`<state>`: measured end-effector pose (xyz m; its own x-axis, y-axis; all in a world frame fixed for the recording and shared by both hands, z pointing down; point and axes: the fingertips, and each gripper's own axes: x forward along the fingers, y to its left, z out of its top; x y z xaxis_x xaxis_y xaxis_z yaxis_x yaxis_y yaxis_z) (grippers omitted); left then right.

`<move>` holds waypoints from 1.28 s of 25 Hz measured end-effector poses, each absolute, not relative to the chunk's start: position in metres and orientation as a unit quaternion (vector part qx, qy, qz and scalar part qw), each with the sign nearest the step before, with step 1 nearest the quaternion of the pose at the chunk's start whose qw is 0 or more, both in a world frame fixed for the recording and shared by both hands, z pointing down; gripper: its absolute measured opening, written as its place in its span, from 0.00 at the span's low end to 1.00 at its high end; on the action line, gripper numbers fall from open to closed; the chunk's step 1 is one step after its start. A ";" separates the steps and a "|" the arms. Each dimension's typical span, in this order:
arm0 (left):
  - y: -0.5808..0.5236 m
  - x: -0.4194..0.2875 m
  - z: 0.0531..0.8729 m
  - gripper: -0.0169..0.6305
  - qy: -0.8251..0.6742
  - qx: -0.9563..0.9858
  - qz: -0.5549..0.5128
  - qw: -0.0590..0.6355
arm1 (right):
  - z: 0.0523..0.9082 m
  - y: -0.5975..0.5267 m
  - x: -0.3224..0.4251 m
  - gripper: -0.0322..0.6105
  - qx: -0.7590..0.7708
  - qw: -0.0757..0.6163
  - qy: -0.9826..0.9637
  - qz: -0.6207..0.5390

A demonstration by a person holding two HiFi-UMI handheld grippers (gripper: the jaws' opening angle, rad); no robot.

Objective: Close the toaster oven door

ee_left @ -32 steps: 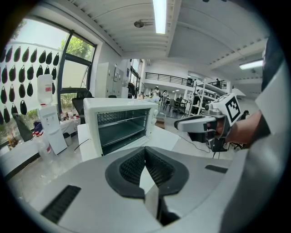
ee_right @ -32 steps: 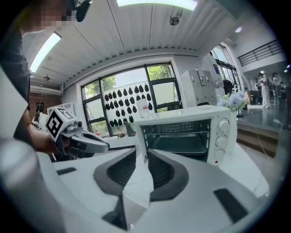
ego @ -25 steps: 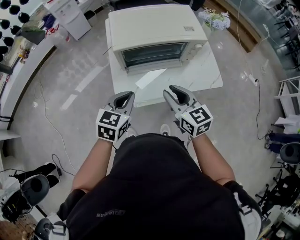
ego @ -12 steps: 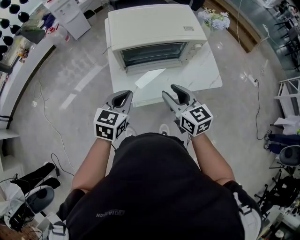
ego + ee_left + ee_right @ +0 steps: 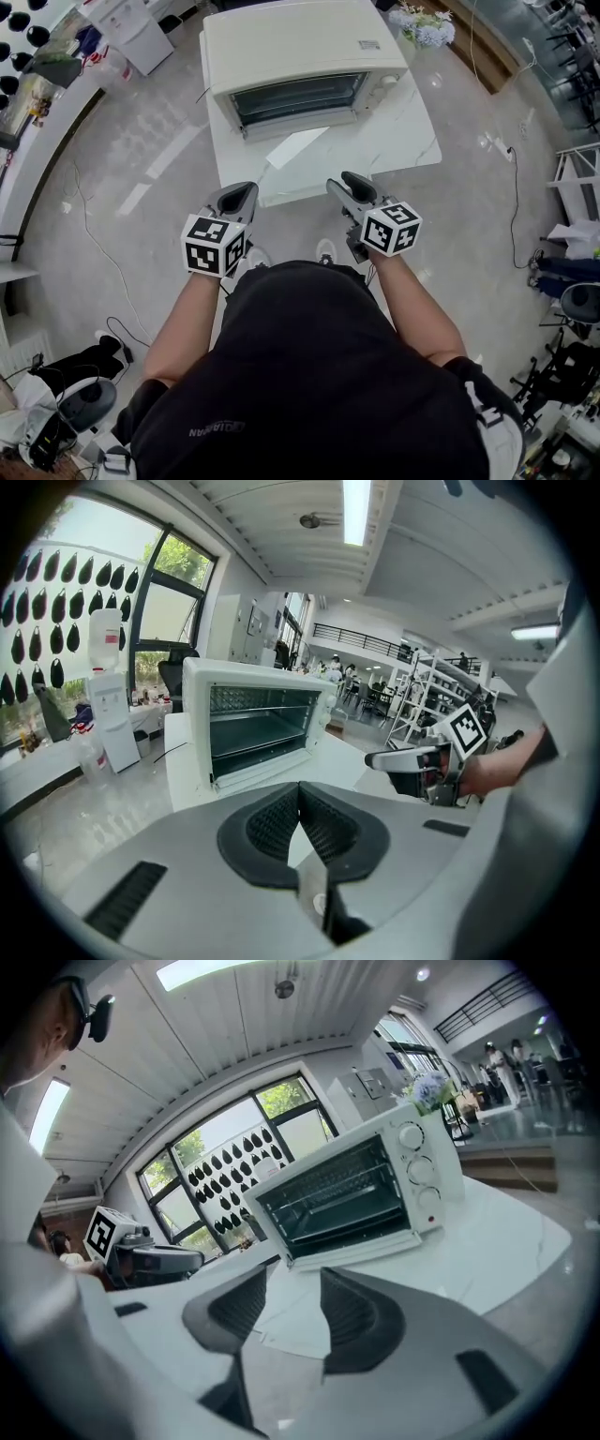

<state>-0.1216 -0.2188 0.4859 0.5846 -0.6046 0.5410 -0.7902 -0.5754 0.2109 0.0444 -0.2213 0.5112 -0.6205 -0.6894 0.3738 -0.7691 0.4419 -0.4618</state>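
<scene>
left gripper [image 5: 236,194] (jaws together) and right gripper [image 5: 352,181] (jaws just opened wide), both empty, level at near edge of white marble table [image 5: 405,131]; cream toaster oven [image 5: 298,42] beyond.

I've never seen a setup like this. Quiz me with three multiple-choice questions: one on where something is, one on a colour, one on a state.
1. Where does the toaster oven stand?
A. On the floor
B. On a white table
C. On a wall shelf

2. What colour is its casing?
A. White
B. Black
C. Red

3. How is its door?
A. Shut
B. Taken off
C. Open, folded down flat

Answers:
1 B: the head view shows it on the tabletop, with floor all around.
2 A: its top and sides are white in all three views.
3 C: both gripper views look straight into the racks inside.
</scene>
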 end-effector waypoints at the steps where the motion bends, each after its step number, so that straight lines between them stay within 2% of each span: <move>1: -0.217 -0.122 0.491 0.03 -0.405 0.860 0.215 0.223 | 0.519 -0.219 0.047 0.31 0.433 0.069 -0.843 0.311; 14: -0.203 -0.127 0.517 0.03 -0.417 0.841 0.242 0.245 | 0.640 -0.195 0.083 0.31 0.459 0.130 -0.777 0.411; 24: -0.192 -0.130 0.526 0.03 -0.425 0.830 0.257 0.254 | 0.712 -0.197 0.114 0.31 0.495 0.093 -0.686 0.525; 32: -0.182 -0.138 0.523 0.03 -0.441 0.819 0.257 0.262 | 0.734 -0.205 0.117 0.31 0.500 0.087 -0.666 0.547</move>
